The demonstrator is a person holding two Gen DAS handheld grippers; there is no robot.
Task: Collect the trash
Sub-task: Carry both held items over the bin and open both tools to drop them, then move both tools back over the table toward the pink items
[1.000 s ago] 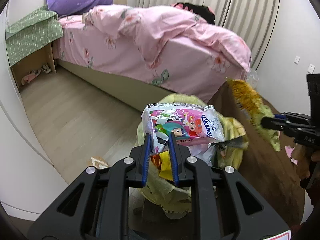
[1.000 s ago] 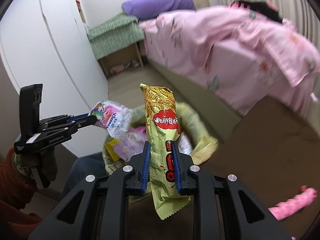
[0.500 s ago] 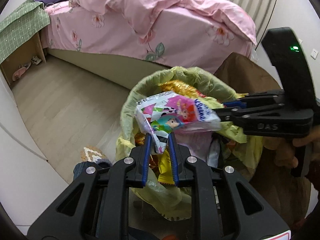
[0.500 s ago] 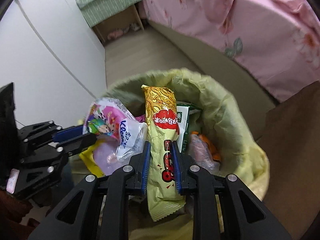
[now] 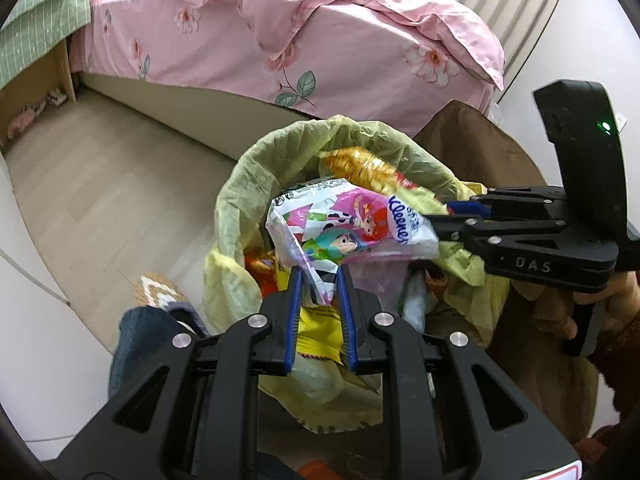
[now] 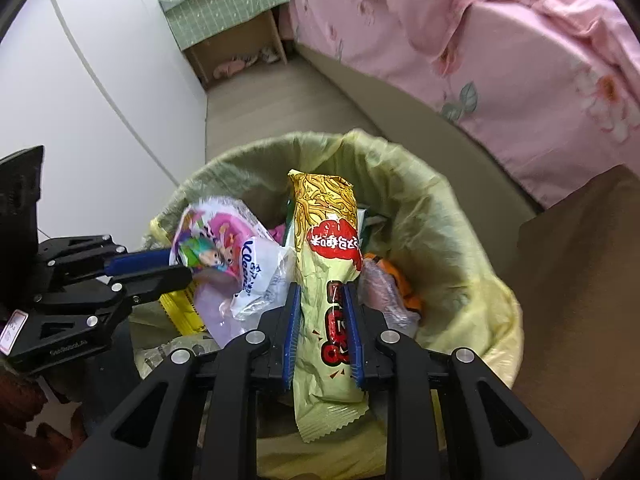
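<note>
Since a second ago both grippers have come down over the bin bag [image 6: 452,216]. The left gripper [image 5: 318,280] is clamped on the tissue pack [image 5: 352,224], the right gripper [image 6: 322,300] on the long snack wrapper [image 6: 324,248]. Both items hang above the bag's mouth, seemingly touching the trash inside.

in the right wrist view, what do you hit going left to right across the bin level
left gripper → cartoon tissue pack → noodle snack wrapper held in the right gripper → orange wrapper → bin liner rim → brown cloth
</note>
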